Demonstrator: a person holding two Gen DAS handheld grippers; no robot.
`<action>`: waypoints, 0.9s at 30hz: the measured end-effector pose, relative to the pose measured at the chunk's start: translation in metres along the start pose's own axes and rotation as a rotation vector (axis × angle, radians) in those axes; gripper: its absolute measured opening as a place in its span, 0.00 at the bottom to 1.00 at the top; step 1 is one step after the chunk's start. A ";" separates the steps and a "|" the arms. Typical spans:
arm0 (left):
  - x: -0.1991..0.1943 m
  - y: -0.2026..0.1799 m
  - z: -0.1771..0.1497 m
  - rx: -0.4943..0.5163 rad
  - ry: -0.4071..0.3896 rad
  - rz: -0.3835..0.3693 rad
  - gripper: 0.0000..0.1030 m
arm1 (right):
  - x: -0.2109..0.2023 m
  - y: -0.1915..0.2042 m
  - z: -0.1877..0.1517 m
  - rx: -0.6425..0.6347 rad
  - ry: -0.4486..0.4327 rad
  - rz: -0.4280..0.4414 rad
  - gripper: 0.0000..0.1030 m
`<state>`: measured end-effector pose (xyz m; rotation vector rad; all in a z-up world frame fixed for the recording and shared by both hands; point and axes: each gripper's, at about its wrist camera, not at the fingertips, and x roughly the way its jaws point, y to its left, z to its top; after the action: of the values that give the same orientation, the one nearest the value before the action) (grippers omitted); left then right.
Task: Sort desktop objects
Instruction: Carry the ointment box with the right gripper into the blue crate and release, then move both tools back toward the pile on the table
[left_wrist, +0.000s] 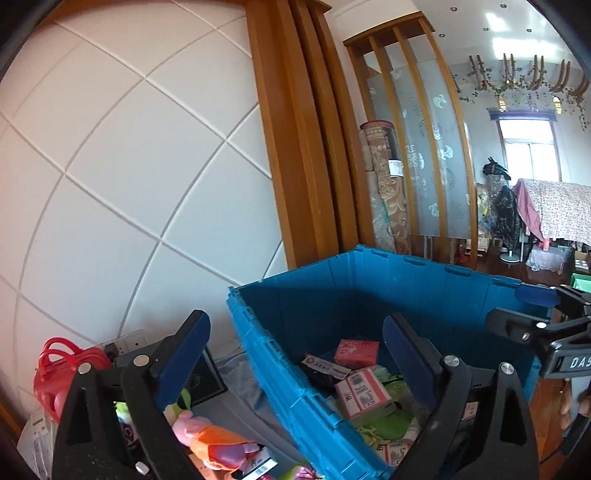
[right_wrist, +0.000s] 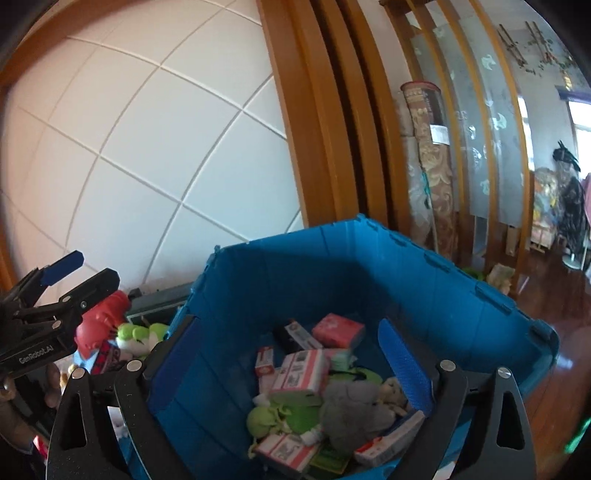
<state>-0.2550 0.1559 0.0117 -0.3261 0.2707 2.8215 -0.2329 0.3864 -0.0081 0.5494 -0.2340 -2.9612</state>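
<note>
Blue crate (right_wrist: 332, 266) holds pink boxes (right_wrist: 299, 373) and plush toys (right_wrist: 354, 410), against your white tiled wall (left_wrist: 110, 166); wooden floor (right_wrist: 569, 369) beside it. Left gripper (left_wrist: 295, 354) and right gripper (right_wrist: 291, 354) both gape, empty.

The left tool (left_wrist: 295, 354) hides part of the pink and orange soft toy (left_wrist: 210, 439) by the blue crate's (left_wrist: 266, 354) left wall, and the picture's bottom edge cuts the toy off. The red bag (left_wrist: 55, 369) is half hidden too. In the right wrist view, the right tool (right_wrist: 291, 354) covers the crate's near corners. The print on the pink boxes (right_wrist: 299, 373) inside is too small to read. The grey soft thing (right_wrist: 351, 410) is too blurry to name.
</note>
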 end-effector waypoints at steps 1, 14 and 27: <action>-0.004 0.008 -0.005 -0.007 0.006 0.016 0.93 | -0.002 0.004 -0.001 -0.006 -0.002 0.014 0.94; -0.067 0.126 -0.092 -0.119 0.112 0.210 0.93 | -0.029 0.123 -0.014 -0.126 -0.025 0.208 0.94; -0.150 0.246 -0.190 -0.108 0.227 0.283 0.93 | 0.005 0.269 -0.098 -0.171 0.166 0.256 0.94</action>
<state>-0.1527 -0.1559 -0.0959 -0.6838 0.2276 3.0851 -0.1777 0.1090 -0.0532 0.6822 -0.0303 -2.6401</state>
